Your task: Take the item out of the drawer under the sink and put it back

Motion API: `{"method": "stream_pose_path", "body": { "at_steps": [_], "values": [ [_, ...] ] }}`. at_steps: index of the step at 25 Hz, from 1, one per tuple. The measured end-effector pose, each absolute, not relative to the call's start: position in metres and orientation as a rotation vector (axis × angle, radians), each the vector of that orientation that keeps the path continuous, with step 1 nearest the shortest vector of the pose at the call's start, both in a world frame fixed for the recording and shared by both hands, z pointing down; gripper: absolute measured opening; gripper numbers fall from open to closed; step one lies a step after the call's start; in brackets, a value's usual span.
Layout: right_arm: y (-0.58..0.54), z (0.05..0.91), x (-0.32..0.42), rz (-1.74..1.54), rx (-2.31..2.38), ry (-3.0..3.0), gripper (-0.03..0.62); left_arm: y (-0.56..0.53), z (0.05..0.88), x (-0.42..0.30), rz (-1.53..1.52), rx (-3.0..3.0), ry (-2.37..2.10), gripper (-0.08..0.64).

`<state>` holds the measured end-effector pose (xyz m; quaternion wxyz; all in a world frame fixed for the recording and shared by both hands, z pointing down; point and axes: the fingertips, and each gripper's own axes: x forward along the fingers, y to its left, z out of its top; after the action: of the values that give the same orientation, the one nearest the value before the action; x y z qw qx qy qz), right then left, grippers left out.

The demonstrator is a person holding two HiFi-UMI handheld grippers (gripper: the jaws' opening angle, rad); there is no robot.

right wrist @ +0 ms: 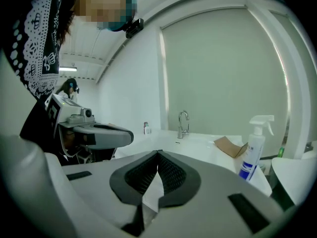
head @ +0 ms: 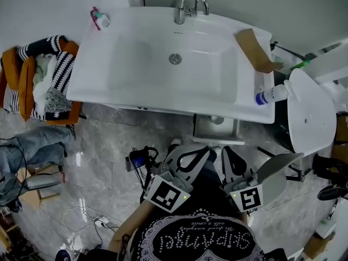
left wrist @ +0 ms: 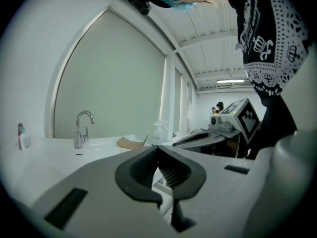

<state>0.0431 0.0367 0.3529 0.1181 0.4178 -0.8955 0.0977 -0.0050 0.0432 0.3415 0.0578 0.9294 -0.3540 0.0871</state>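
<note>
From the head view, I hold both grippers low in front of me, side by side and apart, pointing at the sink [head: 136, 88]. My left gripper [head: 199, 153] and right gripper [head: 228, 155] sit just short of the drawer [head: 215, 132]. The drawer stands partly open under the sink's near edge, right of the middle, and I cannot make out what is in it. On the sink's far rim is the faucet [head: 187, 4]. A piece of cardboard [head: 254, 49] lies on its right side, and a spray bottle [head: 270, 95] lies at its near right corner. A basket [head: 32, 78] of clothes sits on the floor to the left.

In the left gripper view, my left gripper's jaws are pressed together at the tips with nothing between them. The faucet is far to the left, and the right gripper (its marker cube showing) is at the right.

In the right gripper view, my right gripper's jaws are likewise closed tip to tip and empty. The spray bottle is near on the right, the cardboard beyond it, and the left gripper at the left.
</note>
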Motion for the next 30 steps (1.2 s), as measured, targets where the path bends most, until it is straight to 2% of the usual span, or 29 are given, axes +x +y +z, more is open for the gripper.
{"method": "stream_pose_path", "body": {
  "at_steps": [30],
  "values": [
    [0.046,0.355,0.027,0.225,1.22,-2.611,0.018,0.045,0.339,-0.016,0.251,2.848,-1.054,0.0]
  ]
}}
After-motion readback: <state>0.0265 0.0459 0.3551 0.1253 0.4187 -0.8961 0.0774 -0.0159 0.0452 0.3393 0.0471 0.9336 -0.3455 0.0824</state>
